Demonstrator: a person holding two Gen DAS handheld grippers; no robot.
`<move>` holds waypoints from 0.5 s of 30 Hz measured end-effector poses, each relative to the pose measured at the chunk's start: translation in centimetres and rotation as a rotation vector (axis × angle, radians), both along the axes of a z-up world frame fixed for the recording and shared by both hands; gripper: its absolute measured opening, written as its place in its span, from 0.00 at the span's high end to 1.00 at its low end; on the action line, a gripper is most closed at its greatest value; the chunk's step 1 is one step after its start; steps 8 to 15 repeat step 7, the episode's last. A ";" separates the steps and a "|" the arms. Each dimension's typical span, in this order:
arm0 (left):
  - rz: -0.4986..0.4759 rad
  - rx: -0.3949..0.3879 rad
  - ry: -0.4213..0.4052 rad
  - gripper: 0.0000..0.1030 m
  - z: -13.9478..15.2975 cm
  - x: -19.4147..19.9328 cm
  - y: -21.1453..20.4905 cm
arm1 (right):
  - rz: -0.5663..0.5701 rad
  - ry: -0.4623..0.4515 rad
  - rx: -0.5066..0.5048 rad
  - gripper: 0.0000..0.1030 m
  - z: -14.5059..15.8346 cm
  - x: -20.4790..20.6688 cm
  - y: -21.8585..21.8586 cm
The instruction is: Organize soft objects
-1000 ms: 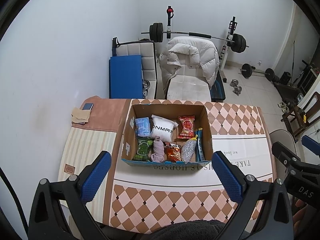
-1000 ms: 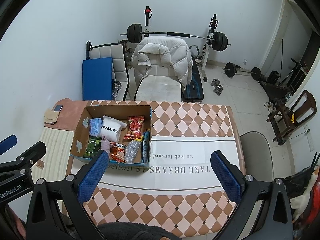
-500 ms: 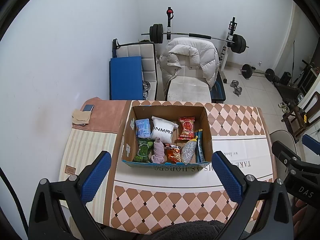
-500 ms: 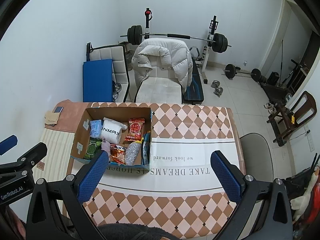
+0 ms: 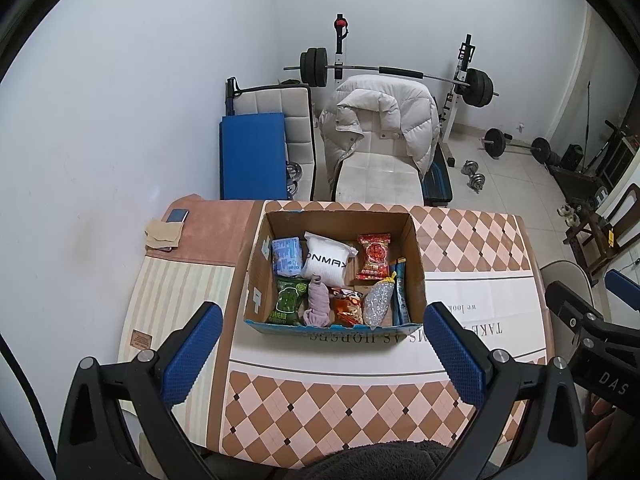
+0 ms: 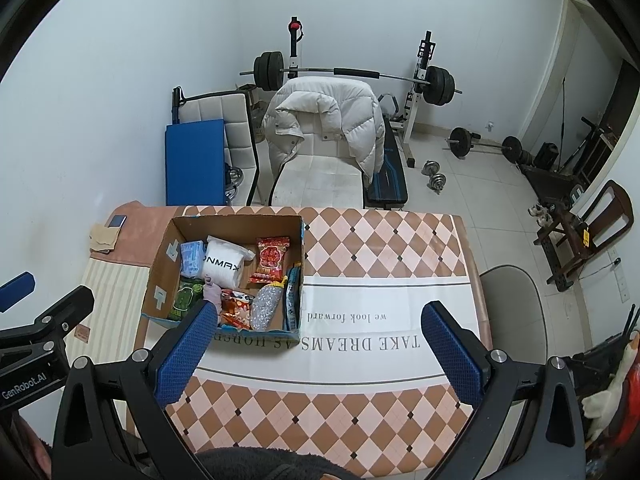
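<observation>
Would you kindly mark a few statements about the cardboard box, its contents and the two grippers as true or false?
1. Both the left gripper and the right gripper have their jaws wide apart and hold nothing. True.
2. The open brown cardboard box stands on the floor. False: it stands on the table with the checked cloth.
3. The white pouch with black lettering lies inside the box. True.
4. The red snack packet lies outside the box on the cloth. False: it is in the box, right of the white pouch.
5. A white puffer jacket hangs over the chair behind the table. True.
</observation>
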State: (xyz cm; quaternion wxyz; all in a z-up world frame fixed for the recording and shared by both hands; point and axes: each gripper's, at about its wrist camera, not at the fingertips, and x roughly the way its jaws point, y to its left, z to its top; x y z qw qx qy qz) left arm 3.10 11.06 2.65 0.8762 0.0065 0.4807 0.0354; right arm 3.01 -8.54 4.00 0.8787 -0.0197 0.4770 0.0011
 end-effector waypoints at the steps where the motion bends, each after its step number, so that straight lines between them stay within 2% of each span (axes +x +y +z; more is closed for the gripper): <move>1: 0.000 0.000 0.000 0.00 0.0 0.0 0.0 | 0.002 0.000 0.001 0.00 0.0 -0.1 -0.1; 15: 0.004 0.003 -0.008 0.00 -0.1 0.0 0.4 | 0.001 -0.003 0.000 0.00 0.1 0.0 -0.1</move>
